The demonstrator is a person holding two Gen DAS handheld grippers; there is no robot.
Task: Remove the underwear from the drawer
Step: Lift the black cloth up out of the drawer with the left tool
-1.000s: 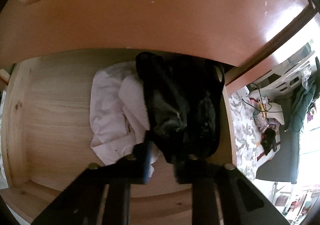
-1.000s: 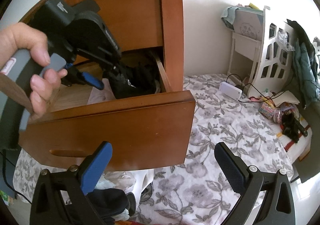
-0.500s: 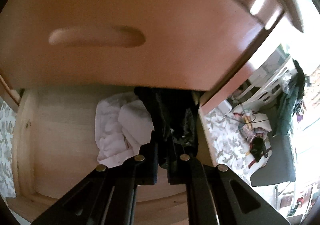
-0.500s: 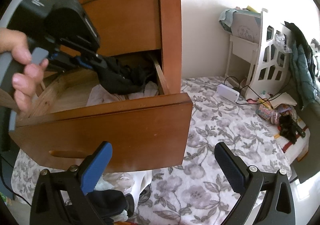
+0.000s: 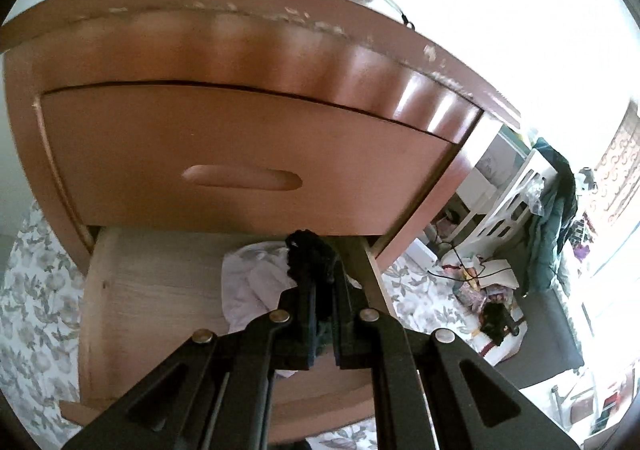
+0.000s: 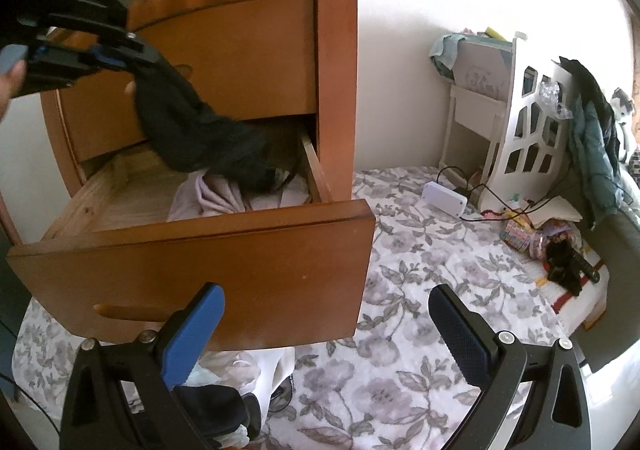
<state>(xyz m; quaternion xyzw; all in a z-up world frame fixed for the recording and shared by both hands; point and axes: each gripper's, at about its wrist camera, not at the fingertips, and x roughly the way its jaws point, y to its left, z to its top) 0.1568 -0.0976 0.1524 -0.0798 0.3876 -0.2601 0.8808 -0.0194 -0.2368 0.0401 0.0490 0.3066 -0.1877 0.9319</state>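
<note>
At the bottom of the right wrist view, we are seeing the right gripper (image 6: 326, 324) standing wide apart with nothing between its blue pads, over the flowered cover (image 6: 432, 290). Just past it, in the left half of the frame, the drawer (image 6: 224, 262) is standing pulled out of the nightstand (image 6: 336, 62), with pale clothes (image 6: 208, 194) lying inside at its right end. Above the drawer, in the upper left, we are watching the left gripper (image 6: 132, 60) clamping the black underwear (image 6: 192, 134); the cloth is hanging from its tips down to the pale clothes, so its lower end is still inside the drawer. In the left wrist view, the left gripper (image 5: 323, 310) is pinching the underwear (image 5: 310, 254) at the lower middle, jaws nearly together on the cloth. Beyond it the closed upper drawer front (image 5: 240, 154) is filling the middle of the frame. At the far right, a white rack (image 6: 532, 122) with a dark green garment (image 6: 596, 138) is standing against the wall.
</note>
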